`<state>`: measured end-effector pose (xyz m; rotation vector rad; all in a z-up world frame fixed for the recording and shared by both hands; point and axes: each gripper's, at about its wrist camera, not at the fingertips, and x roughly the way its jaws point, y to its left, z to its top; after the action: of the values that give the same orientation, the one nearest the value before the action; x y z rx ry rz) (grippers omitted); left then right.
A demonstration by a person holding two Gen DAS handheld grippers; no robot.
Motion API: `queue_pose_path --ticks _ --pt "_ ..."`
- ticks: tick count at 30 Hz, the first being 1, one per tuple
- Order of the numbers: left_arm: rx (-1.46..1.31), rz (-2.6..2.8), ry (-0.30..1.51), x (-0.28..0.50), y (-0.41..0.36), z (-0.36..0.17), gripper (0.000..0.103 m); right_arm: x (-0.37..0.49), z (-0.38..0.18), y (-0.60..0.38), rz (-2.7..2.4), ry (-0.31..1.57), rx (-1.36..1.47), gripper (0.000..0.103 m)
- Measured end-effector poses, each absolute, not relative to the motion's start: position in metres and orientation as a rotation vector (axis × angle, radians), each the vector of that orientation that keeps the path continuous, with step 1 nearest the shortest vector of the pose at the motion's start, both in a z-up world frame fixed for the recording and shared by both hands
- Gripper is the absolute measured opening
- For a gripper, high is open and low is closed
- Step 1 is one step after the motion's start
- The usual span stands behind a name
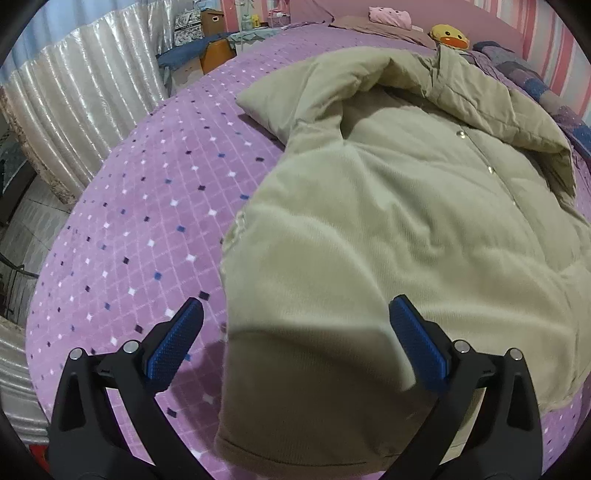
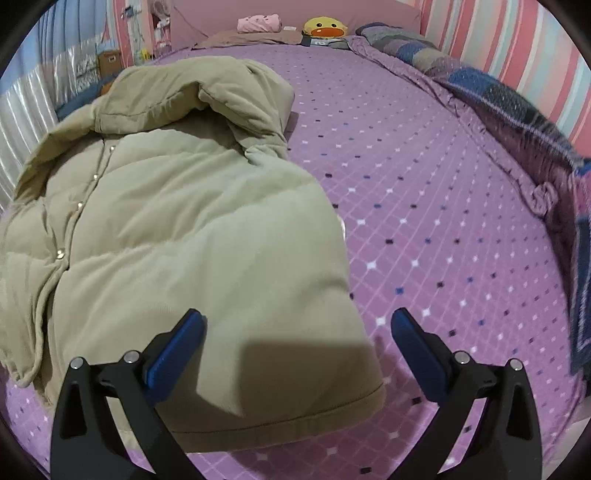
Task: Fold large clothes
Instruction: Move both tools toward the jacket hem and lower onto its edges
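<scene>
Sleeves folded in, lengthwise fold pending.
The jacket lies on the bed; left gripper and right gripper hover spread apart, empty.

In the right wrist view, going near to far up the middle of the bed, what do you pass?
Open right tongs → hem of the beige padded coat → its hood → brown pillow → pink headboard.

no readable text, no labels, no numbers
</scene>
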<state>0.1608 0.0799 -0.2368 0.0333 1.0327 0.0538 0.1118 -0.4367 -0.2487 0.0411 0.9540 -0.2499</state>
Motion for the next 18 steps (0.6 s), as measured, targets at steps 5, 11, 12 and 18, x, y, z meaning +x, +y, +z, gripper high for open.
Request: queue_pose_path --ticks 5,11,12,18 --pt "0.016 0.035 1.045 0.162 0.081 -0.255 0.100 0.108 -0.264 -0.449 -0.186 0.943 0.150 0.101" --pt "-0.065 -0.009 1.086 0.169 0.086 -0.265 0.100 0.107 -0.272 -0.452 -0.107 0.928 0.195 0.086" --pt "-0.080 -0.012 1.089 0.169 0.087 -0.265 0.100 0.107 -0.271 -0.451 -0.094 0.925 0.192 0.079" --pt "-0.043 -0.029 1.089 0.157 0.068 -0.252 0.050 0.109 -0.266 -0.451 -0.022 0.918 0.271 0.033"
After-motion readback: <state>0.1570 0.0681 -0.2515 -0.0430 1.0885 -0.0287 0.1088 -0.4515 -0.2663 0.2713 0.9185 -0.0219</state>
